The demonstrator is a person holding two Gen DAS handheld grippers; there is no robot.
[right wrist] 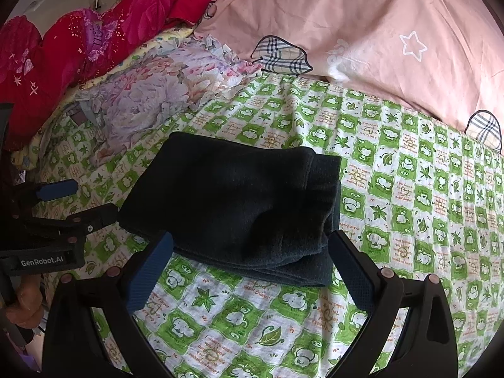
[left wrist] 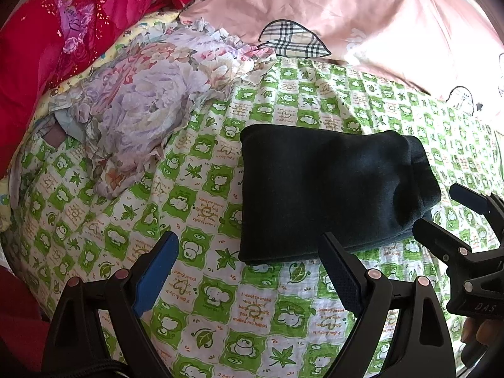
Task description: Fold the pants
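**Pants folded on the sheet, both grippers empty**

A green-and-white checked sheet (left wrist: 201,208) printed with leaves, small animals and text covers the bed and fills most of both views. Along its far edge lies a pink duvet (left wrist: 362,15) with plaid heart patches and white stars, its hem resting on the sheet. At far left a red quilt (left wrist: 28,56) with pink flowers is bunched up, and just near of it a crumpled floral cloth (left wrist: 141,94) in pale purple and pink lies on the sheet.

The pants (right wrist: 239,201), dark and almost black, lie folded into a compact, roughly rectangular stack near the middle of the sheet. Layered edges show along the stack's near side in the right wrist view, and the right end is thicker and rounded.

The left gripper (left wrist: 249,271) hangs over bare sheet, near and to the left of the stack, its blue-padded fingers (left wrist: 157,274) spread wide with nothing between them. The right gripper (right wrist: 252,267) sits at the stack's near edge, fingers (right wrist: 151,274) also spread wide and holding nothing; their tips flank the near corner of the folded cloth. Each gripper shows at the edge of the other's view, with a person's fingers partly seen on the handles.
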